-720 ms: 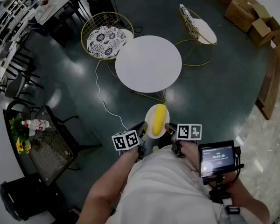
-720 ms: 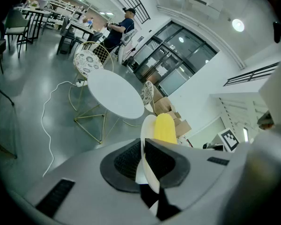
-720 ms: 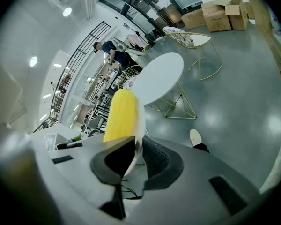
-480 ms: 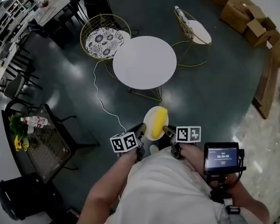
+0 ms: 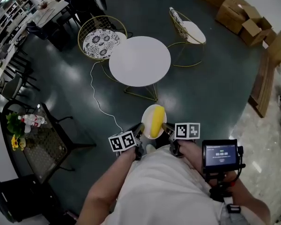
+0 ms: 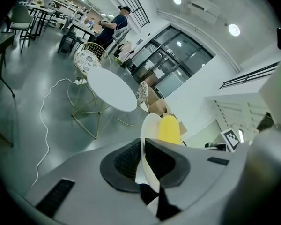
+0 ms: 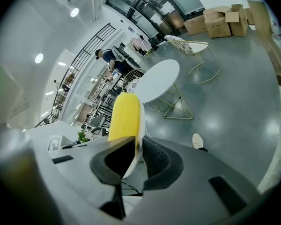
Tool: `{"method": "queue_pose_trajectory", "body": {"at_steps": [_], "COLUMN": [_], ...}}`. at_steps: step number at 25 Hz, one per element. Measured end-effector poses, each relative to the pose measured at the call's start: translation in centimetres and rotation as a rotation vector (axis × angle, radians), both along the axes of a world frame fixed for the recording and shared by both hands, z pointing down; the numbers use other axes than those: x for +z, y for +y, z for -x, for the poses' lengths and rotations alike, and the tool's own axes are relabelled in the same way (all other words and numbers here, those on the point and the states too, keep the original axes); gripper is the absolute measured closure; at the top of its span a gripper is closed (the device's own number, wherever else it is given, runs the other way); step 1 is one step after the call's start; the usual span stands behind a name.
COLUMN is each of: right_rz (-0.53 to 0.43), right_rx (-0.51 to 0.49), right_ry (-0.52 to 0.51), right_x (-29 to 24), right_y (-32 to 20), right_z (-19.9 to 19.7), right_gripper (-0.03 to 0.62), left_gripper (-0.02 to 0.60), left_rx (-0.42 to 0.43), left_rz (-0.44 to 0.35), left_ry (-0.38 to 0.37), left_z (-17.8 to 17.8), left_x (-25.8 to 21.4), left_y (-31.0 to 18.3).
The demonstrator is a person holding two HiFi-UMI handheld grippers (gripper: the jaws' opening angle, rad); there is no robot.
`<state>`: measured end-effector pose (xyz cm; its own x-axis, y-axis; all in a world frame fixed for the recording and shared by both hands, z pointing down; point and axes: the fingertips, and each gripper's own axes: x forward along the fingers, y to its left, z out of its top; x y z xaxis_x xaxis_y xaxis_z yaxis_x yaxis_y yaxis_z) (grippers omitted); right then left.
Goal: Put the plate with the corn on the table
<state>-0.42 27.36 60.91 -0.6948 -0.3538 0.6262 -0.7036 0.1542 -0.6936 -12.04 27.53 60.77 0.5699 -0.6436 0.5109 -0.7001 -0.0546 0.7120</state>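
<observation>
As before — plate (image 5: 146,118) aloft, off table (image 5: 139,61)

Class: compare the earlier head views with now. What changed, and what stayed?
Only the view drifted: the table sits slightly further left. Nothing was taken or let go. The left gripper and right gripper still clamp the plate by its rim, corn on it, over the floor, short of the table.
</observation>
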Motion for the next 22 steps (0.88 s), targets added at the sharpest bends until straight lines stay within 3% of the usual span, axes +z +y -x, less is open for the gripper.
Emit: {"method": "queue_pose_trajectory", "body": {"at_steps": [11, 22], "right_rz": [-0.02, -0.003], "right_rx": [-0.036, -0.041], "right_ry": [-0.007, -0.067], "right_x": [-1.0, -1.7], "right_y": [-0.3, -3.2], "right_z": [0.5, -1.1], "right_gripper": [0.54, 0.557], "left_gripper": [0.546, 0.545], "left_rx": [-0.025, -0.045], "left_rz": [-0.009, 0.025], "left_ry": [-0.006, -0.028], "left_z": [0.4, -1.4], "left_x": [-0.9, -1.1], "left_y": [0.3, -1.7]}}
